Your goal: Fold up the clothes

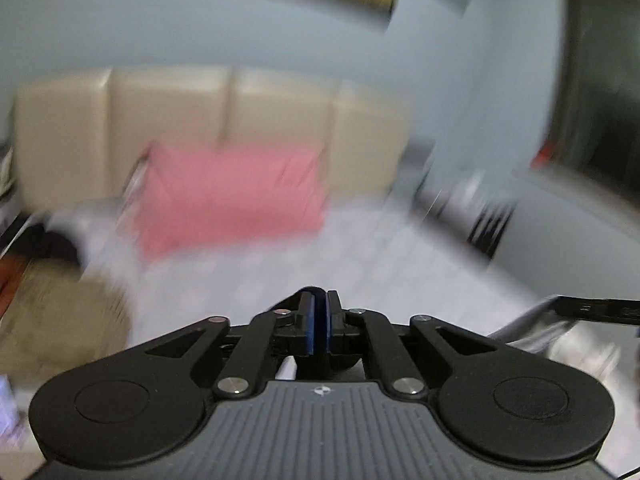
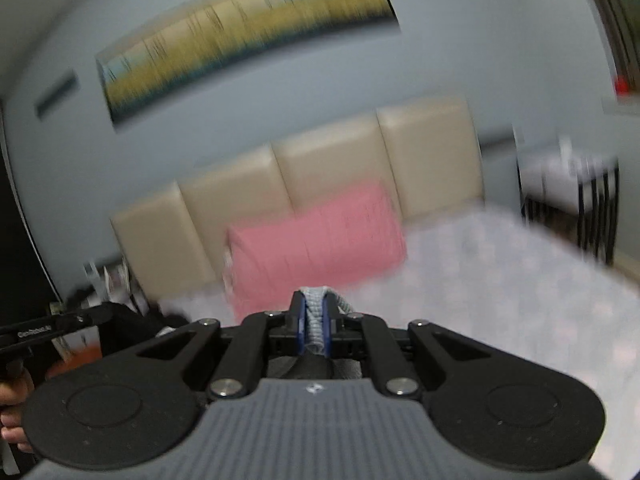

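In the left wrist view, heavily motion-blurred, the left claw (image 1: 320,320) is pressed together, its blue pads meeting with only a thin dark seam between them. A dark bit of material shows at the tips and below the pads, but whether cloth is caught there cannot be told. Ahead lies the bed (image 1: 360,264) with a pale patterned cover. A pink pillow (image 1: 232,196) leans against the beige padded headboard (image 1: 200,120) at the head edge of the bed, its long axis running across the bed. An olive-brown cloth (image 1: 60,320) lies at the left edge. At the right edge of the frame the black body of the right claw (image 1: 600,312) comes in.

In the right wrist view, also blurred, the right claw (image 2: 315,320) is pinching a strip of light grey ribbed garment (image 2: 316,312). The fabric stands between the blue pads with its long axis running straight forward along the fingers, toward the pillow, and a fold bulges out past the fingertips and to their right. The rest of the garment is hidden under the claw. The pink pillow (image 2: 316,244) rests at the head edge of the bed (image 2: 500,288), against the headboard (image 2: 332,172). A wide painting (image 2: 240,36) hangs on the wall above. At the lower left, the left hand (image 2: 14,412) grips the black left claw's handle.
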The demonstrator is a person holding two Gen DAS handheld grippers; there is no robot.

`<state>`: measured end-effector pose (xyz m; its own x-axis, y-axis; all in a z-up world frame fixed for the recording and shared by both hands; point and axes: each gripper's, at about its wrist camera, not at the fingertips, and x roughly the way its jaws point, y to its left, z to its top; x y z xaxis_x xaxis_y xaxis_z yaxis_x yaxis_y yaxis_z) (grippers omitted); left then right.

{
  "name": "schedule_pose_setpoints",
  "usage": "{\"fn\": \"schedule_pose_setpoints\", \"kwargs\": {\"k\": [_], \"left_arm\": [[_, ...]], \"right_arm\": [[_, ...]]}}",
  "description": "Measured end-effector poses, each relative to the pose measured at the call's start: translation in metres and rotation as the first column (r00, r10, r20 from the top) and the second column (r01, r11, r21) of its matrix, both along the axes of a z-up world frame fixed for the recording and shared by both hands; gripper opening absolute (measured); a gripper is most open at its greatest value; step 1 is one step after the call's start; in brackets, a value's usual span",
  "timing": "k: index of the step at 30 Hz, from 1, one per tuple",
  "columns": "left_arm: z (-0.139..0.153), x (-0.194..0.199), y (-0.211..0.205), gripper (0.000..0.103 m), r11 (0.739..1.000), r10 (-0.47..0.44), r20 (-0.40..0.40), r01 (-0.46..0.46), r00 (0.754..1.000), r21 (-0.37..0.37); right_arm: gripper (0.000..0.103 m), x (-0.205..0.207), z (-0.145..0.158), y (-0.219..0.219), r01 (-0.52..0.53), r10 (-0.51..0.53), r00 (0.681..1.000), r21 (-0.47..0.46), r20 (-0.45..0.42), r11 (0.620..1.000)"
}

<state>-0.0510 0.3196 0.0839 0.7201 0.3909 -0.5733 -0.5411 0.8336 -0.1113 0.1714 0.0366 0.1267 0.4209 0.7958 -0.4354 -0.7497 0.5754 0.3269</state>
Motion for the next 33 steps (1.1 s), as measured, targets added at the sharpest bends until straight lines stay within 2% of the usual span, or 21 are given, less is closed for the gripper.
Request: {"fn": "schedule_pose_setpoints", "kwargs": {"k": [1,2,3,4,6,11,16,20,25,28,33], "left_arm": [[-0.02,0.001,0.006,0.004,0.999,0.007,-0.099,-0.011,0.995,-0.034],[-0.036,-0.003,0.01,0.004,0.998,0.01,-0.157,-0.019,0.988,-0.056],[-0.048,-0.01,0.011,0.005,0.998,0.022,-0.179,-0.033,0.984,-0.061],[-0.057,-0.018,0.01,0.005,0.997,0.032,-0.187,-0.044,0.982,-0.064],[-0.067,-0.033,0.011,0.011,0.996,0.036,-0.201,-0.052,0.979,-0.078],[-0.089,-0.055,0.005,0.015,0.993,0.018,-0.223,-0.044,0.975,-0.111],[-0.103,-0.05,-0.013,0.025,0.99,-0.033,-0.215,0.003,0.976,-0.14],[-0.116,-0.042,-0.021,0.04,0.987,-0.074,-0.222,0.039,0.972,-0.158],[-0.133,-0.022,-0.016,0.043,0.982,-0.136,-0.259,0.095,0.956,-0.163],[-0.147,0.001,0.002,0.048,0.977,-0.17,-0.251,0.13,0.953,-0.167],[-0.189,0.05,0.041,0.048,0.964,-0.224,-0.277,0.17,0.934,-0.205]], "right_arm": [[0.033,0.004,-0.028,0.006,-0.013,0.008,0.998,-0.078,-0.06,0.997],[0.041,0.004,-0.057,0.012,-0.028,0.008,0.994,-0.184,-0.111,0.982],[0.039,0.003,-0.086,0.017,-0.048,0.0,0.987,-0.295,-0.16,0.954],[0.037,0.001,-0.106,0.015,-0.044,-0.013,0.987,-0.343,-0.163,0.938],[0.037,-0.009,-0.135,0.004,-0.059,-0.006,0.985,-0.374,-0.171,0.925],[0.037,-0.027,-0.17,-0.013,-0.073,-0.034,0.967,-0.401,-0.254,0.913],[0.037,-0.031,-0.18,-0.002,-0.078,-0.023,0.969,-0.391,-0.246,0.917],[0.04,-0.035,-0.169,0.013,-0.082,-0.001,0.975,-0.368,-0.221,0.926],[0.043,-0.037,-0.163,0.035,-0.089,0.017,0.979,-0.355,-0.201,0.931],[0.044,-0.033,-0.167,0.055,-0.092,0.021,0.982,-0.378,-0.188,0.921],[0.044,-0.017,-0.182,0.095,-0.077,-0.012,0.979,-0.422,-0.203,0.904]]}}
